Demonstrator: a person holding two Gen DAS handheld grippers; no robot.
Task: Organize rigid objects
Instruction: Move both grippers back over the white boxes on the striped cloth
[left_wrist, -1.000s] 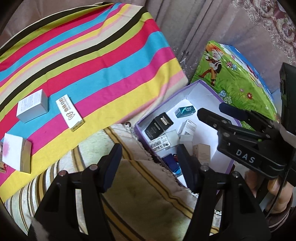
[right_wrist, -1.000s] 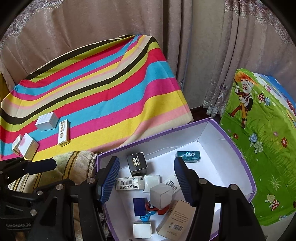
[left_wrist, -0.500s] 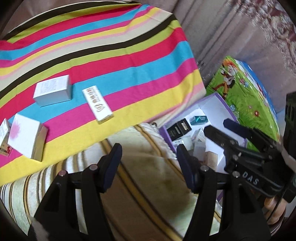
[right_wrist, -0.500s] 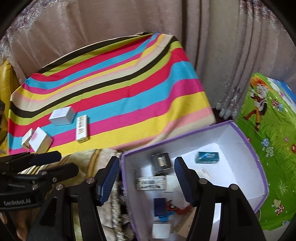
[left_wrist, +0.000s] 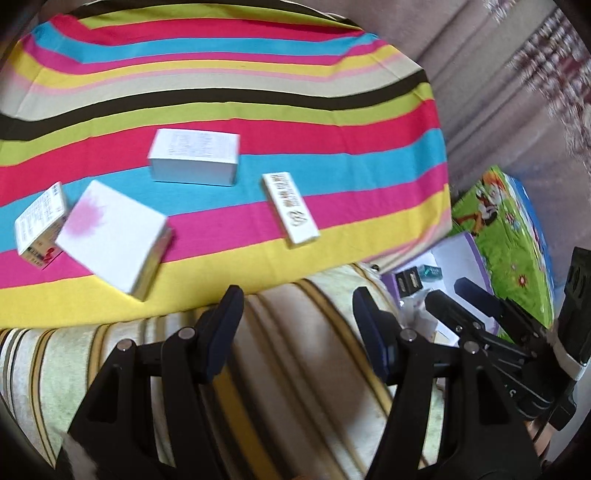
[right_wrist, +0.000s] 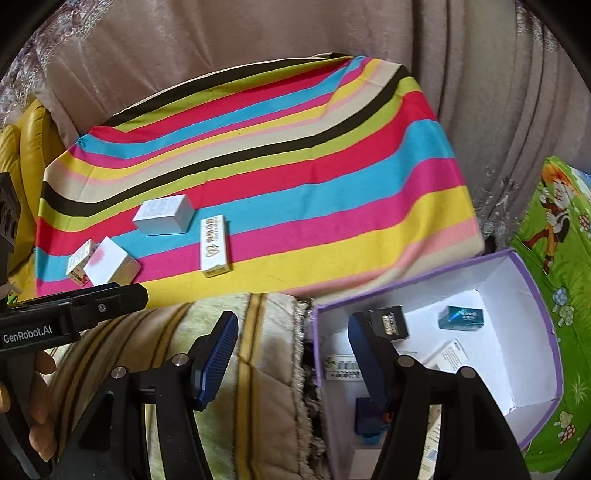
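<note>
Several small boxes lie on the striped cloth (left_wrist: 258, 92): a white box (left_wrist: 194, 162), a long narrow white box (left_wrist: 291, 208), a white box with a pink blot (left_wrist: 110, 240) and a small printed box (left_wrist: 38, 225). They also show in the right wrist view: the white box (right_wrist: 164, 214), the long box (right_wrist: 214, 245), the pink-blot box (right_wrist: 110, 266). A purple-rimmed white box (right_wrist: 532, 295) holds several small packs, among them a teal one (right_wrist: 461, 317) and a black one (right_wrist: 391, 325). My left gripper (left_wrist: 295, 317) is open and empty over a beige striped blanket. My right gripper (right_wrist: 291, 343) is open and empty at the purple box's left rim.
A beige striped blanket (right_wrist: 258, 369) lies between the striped cloth and the purple box. A green cartoon-print surface (right_wrist: 561, 258) stands to the right. Curtains (right_wrist: 258, 37) hang behind. A yellow cushion (right_wrist: 22, 155) sits at far left.
Both grippers have swung left, away from the purple box toward the striped cloth. The loose boxes on the cloth are now nearer and more central. Both stay open.
</note>
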